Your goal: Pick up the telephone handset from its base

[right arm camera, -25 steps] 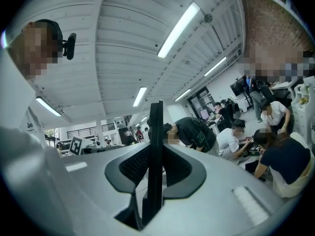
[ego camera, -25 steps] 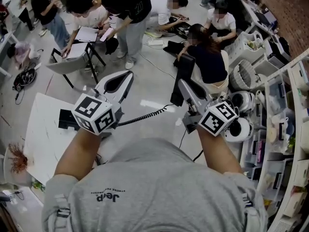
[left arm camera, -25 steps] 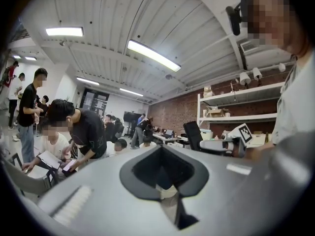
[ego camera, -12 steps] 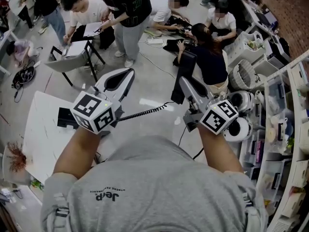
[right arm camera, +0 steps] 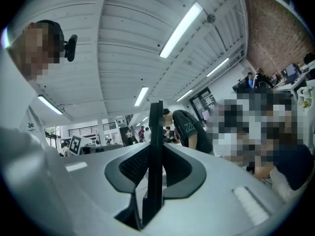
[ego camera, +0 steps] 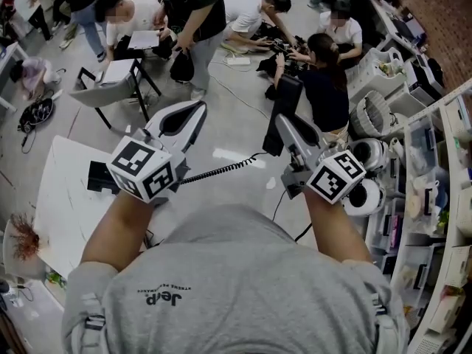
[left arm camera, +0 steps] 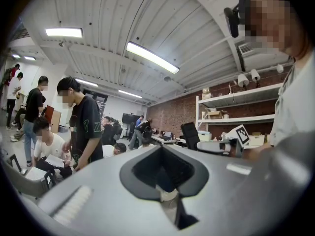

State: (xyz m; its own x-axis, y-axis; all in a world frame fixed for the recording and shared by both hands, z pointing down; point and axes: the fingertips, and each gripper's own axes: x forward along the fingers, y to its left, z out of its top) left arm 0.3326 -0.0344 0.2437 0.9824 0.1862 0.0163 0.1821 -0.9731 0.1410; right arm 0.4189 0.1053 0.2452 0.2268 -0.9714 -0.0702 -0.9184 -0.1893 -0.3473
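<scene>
Inspector: Bystanders beyond the table's far edge have shifted, and the standing one in black has straightened up. Both grippers are where they were.

Clerk: Room to move?

Inspector: The white table [ego camera: 63, 205] fills the left side, and a chair [ego camera: 110, 94] stands off its far corner. Grey floor [ego camera: 236, 131] lies under both grippers. Shelving [ego camera: 435, 168] crowds the right gripper's [ego camera: 282, 122] outer side, and a seated person [ego camera: 324, 87] is just past its tips.

Clerk: Grips?

Inspector: The right gripper is clamped on the handset [ego camera: 287, 98]. The left gripper [ego camera: 196, 110] has its jaws together with nothing between them.

Clerk: And the handset?

Inspector: It is a black, flat slab, standing edge-on and upright between the jaws, held over the floor well off the table's right edge. A black coiled cord [ego camera: 221, 170] stretches from it back to the telephone base [ego camera: 99, 177]. The base appears to sit near that edge, though the left marker cube partly hides it.
</scene>
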